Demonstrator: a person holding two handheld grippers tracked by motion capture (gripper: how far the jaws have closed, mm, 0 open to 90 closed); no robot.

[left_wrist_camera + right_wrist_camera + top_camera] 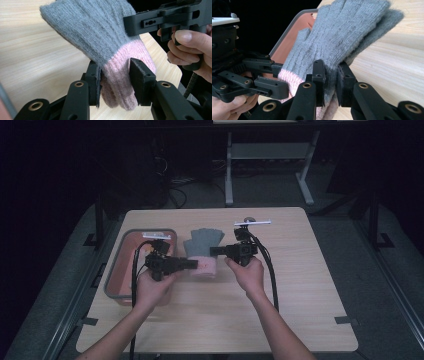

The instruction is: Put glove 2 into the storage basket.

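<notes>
A: What sits on the bench (280, 310)?

B: A pale wood-grain top, smooth and rectangular with rounded corners. Near its middle is a knitted glove (202, 251), fuzzy grey over the fingers and palm, with a ribbed pink cuff (205, 269).

A: One glove or two?

B: In the right gripper view a second grey layer shows beneath the first, so it looks like a stacked pair, though I cannot tell for certain.

A: And the left tongs (115, 82)?

B: Black, hard-edged plastic with brass-ringed pivots. Their flat pads are pinching the pink cuff between them, the wool bulging out below.

A: The right tongs (331, 82)?

B: Same build. They are pressed onto the grey knit just above the cuff, the fabric squeezed thin in the narrow gap.

A: Anything else close by?

B: A tray (119, 270) with a grey rim and a reddish-brown inside, rounded at the corners, sits at the bench's left side, just beside the left hand (150, 287). The right hand (247, 272) grips its tool at the glove's other side.
</notes>
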